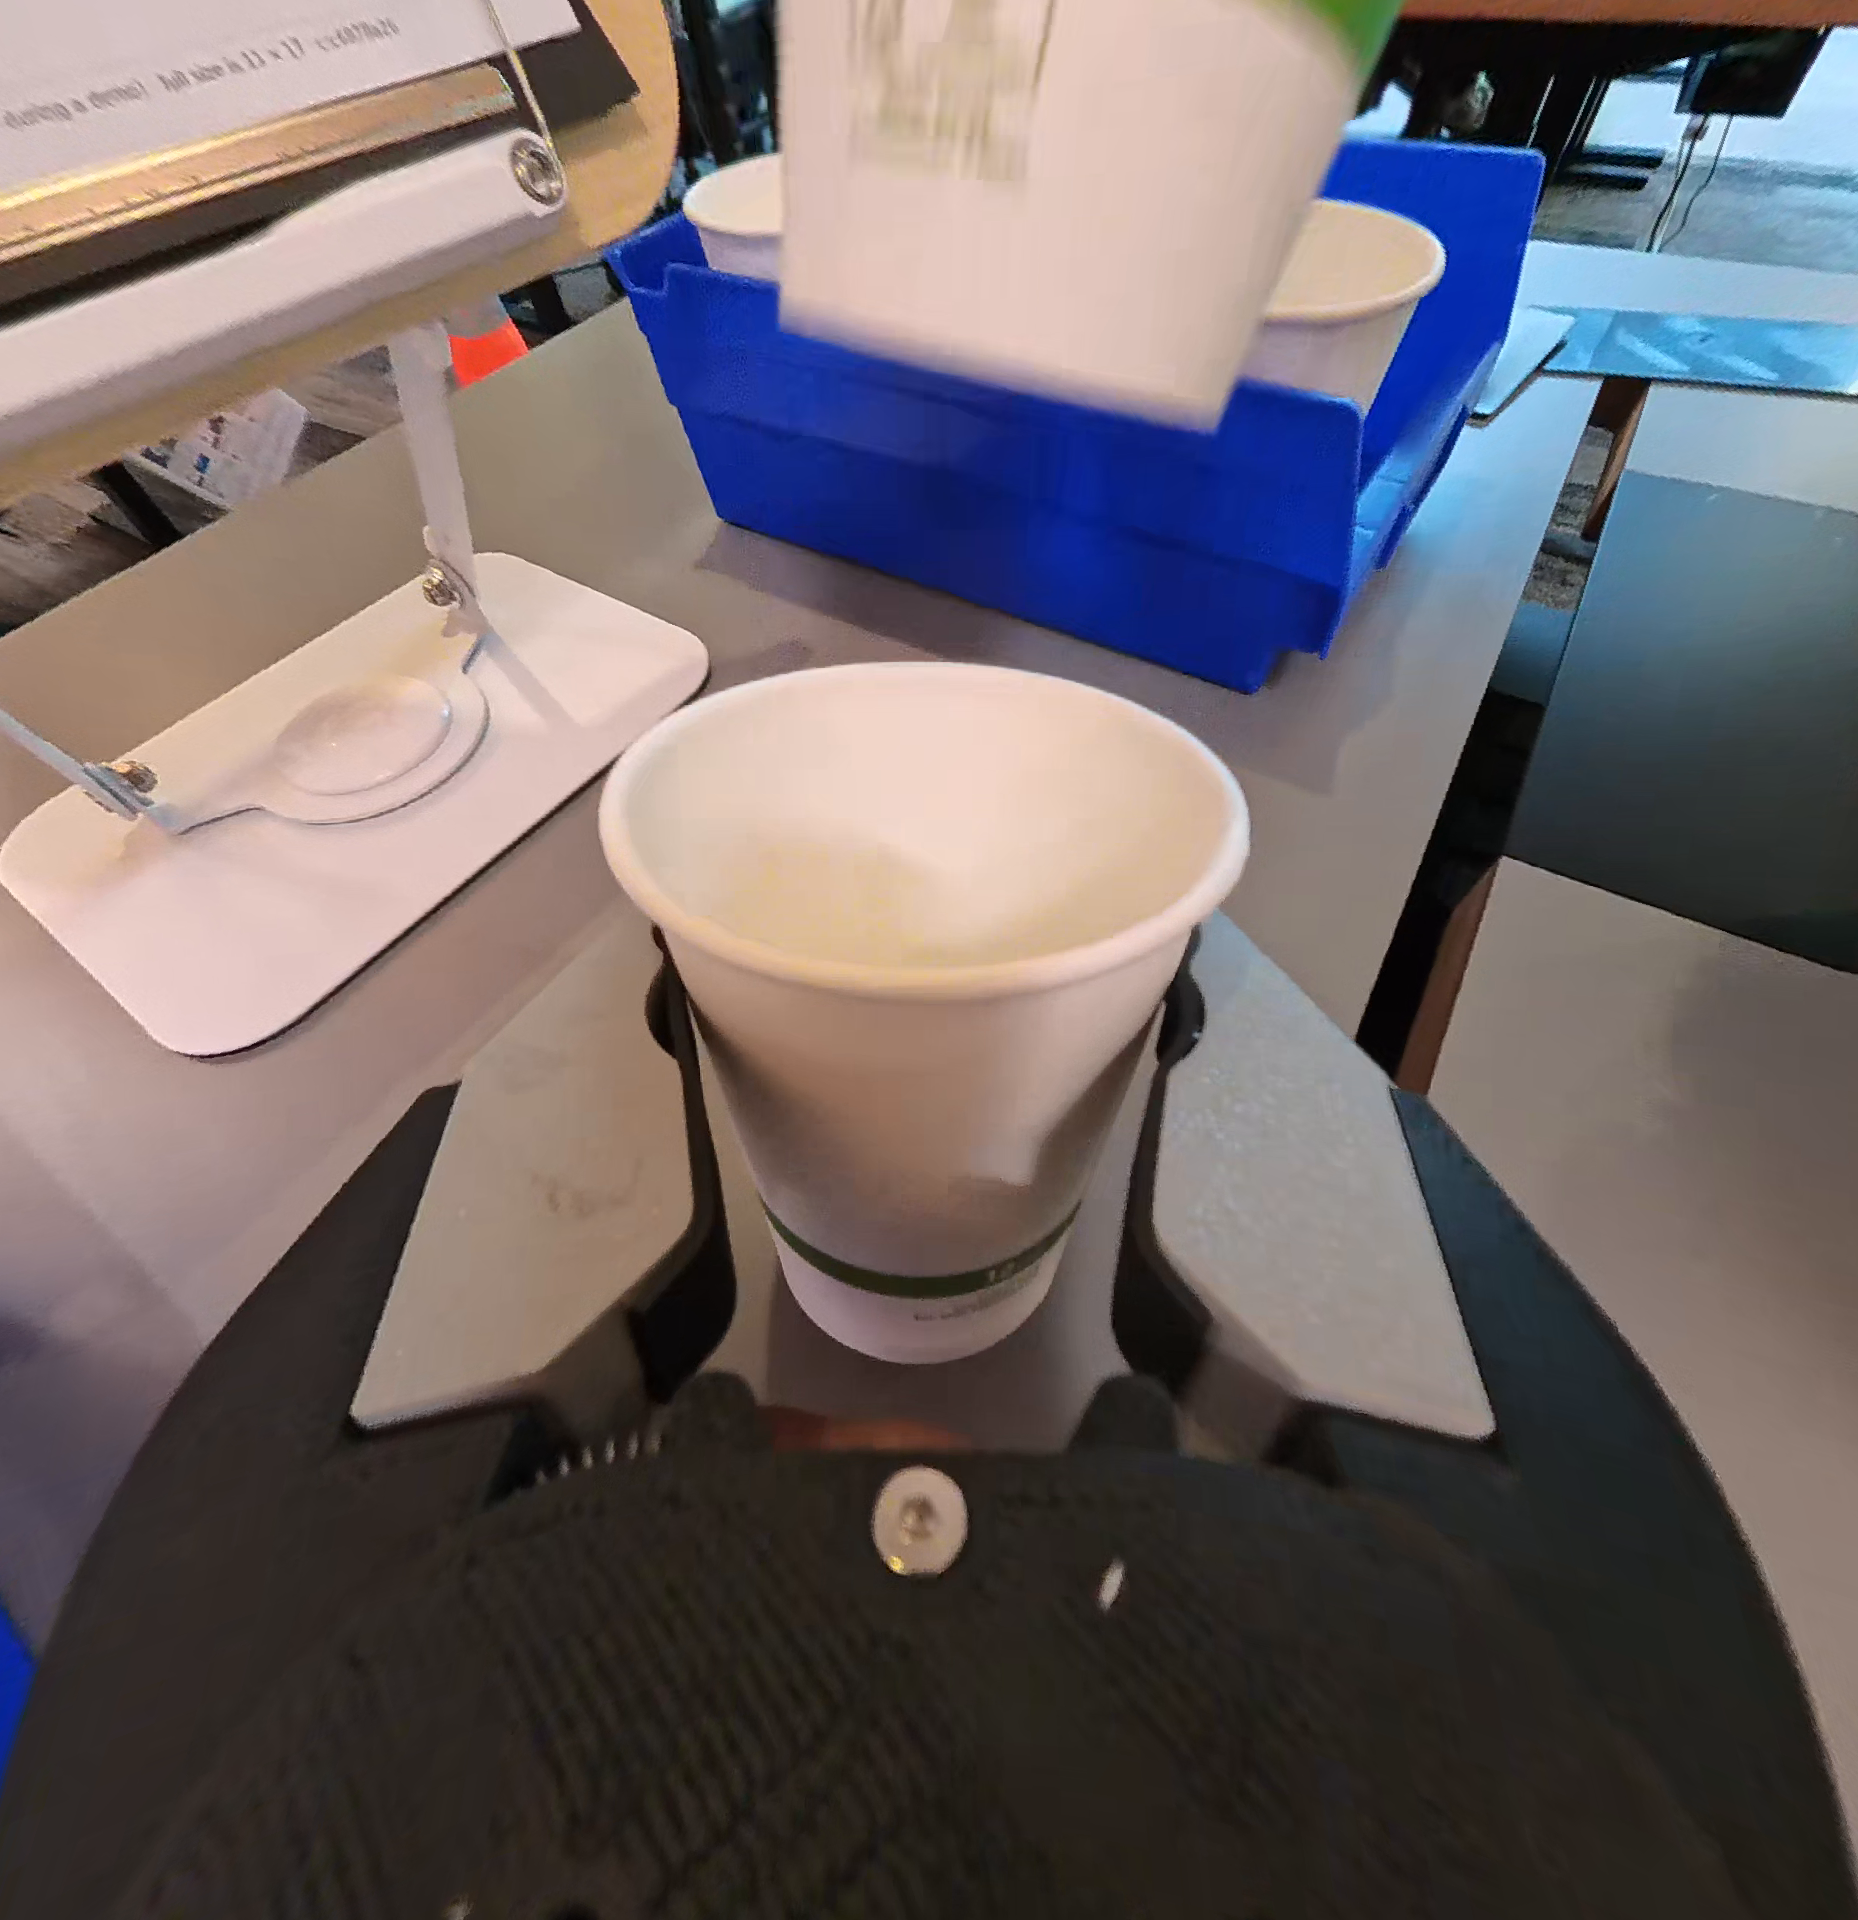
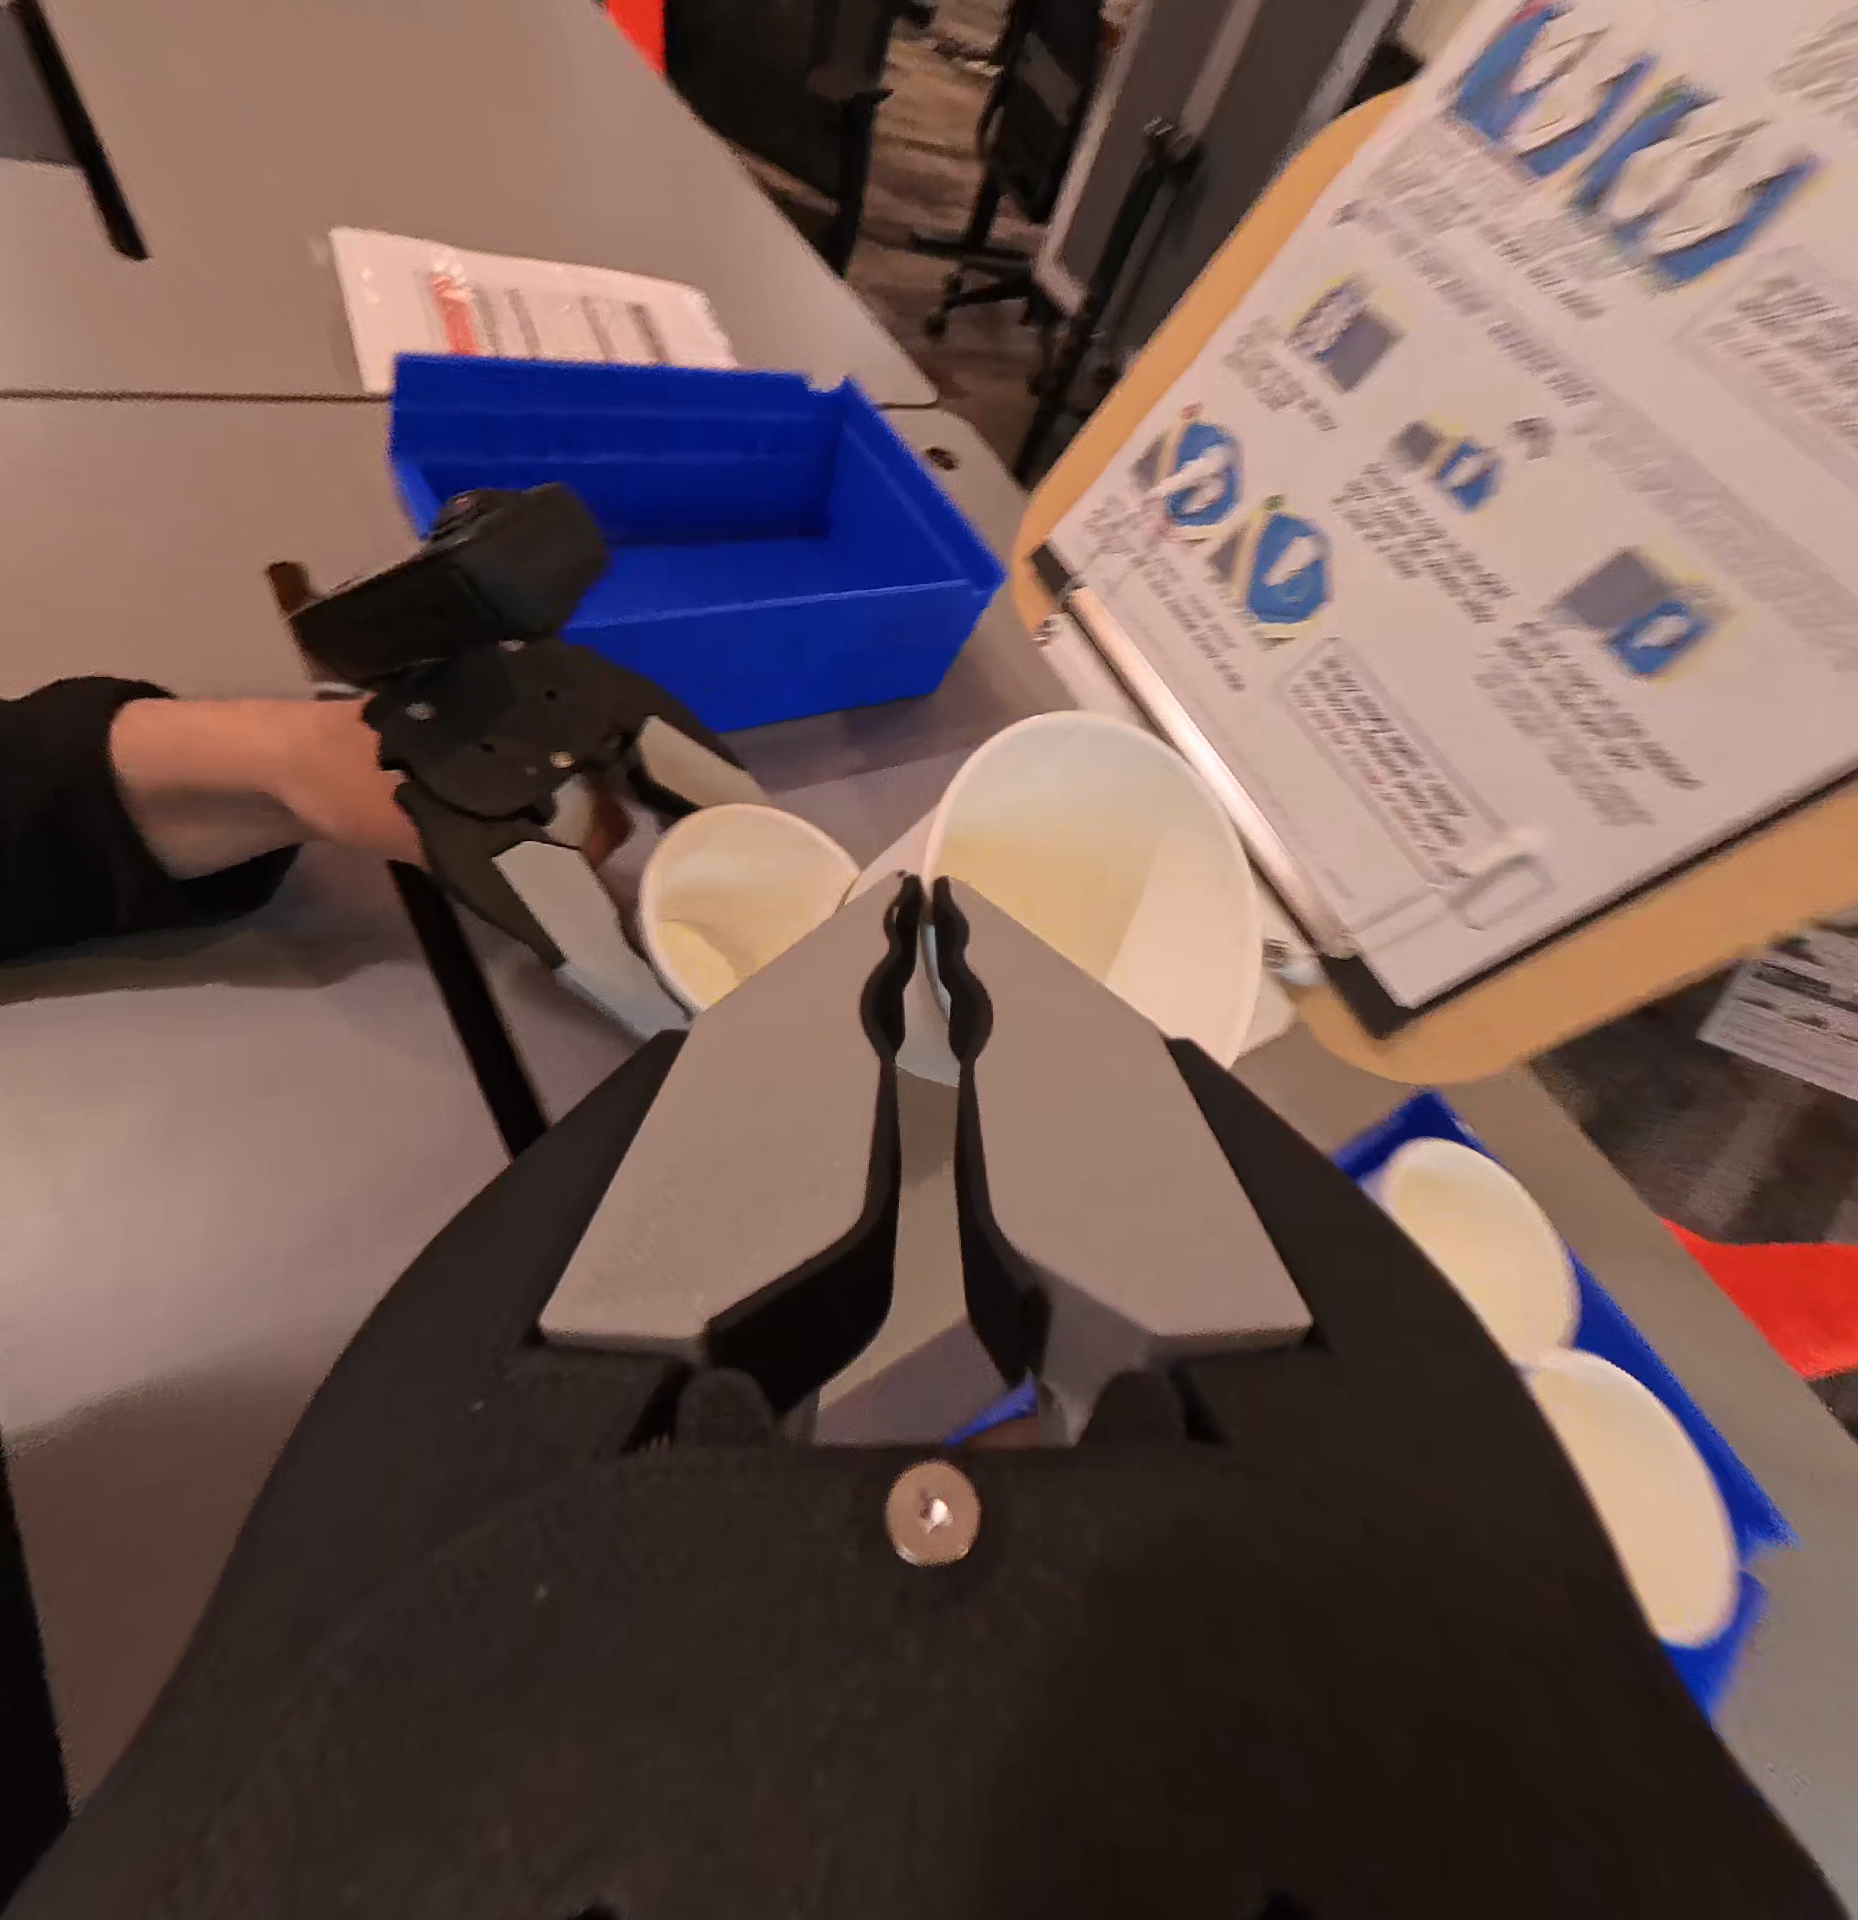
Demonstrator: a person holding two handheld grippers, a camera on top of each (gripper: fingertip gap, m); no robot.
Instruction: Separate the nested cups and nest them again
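Left gripper clamped on white paper cup w/ green band near base, one finger each side of wall just under rim, cup upright, mouth open, base just above grey table. Above & beyond it, second white paper cup, blurred, tilted, green band at top edge of left wrist view, apart from held cup, not nested. Left of held cup: white stand base on table, strut rising to clipboard w/ printed sheet. Behind: blue bin w/ two more white cups standing in it. In right wrist view, right gripper pinched nearly shut on rim of larger-looking cup, wall between finger tips, mouth facing camera. Just left of that, other cup in left gripper, person's hand & dark sleeve behind it. Near right edge: blue bin holding two cups. Farther back: empty-looking second blue bin, paper sheet beyond it on table; clipboard w/ illustrated page tilted at upper right. Chairs blurred in far background.
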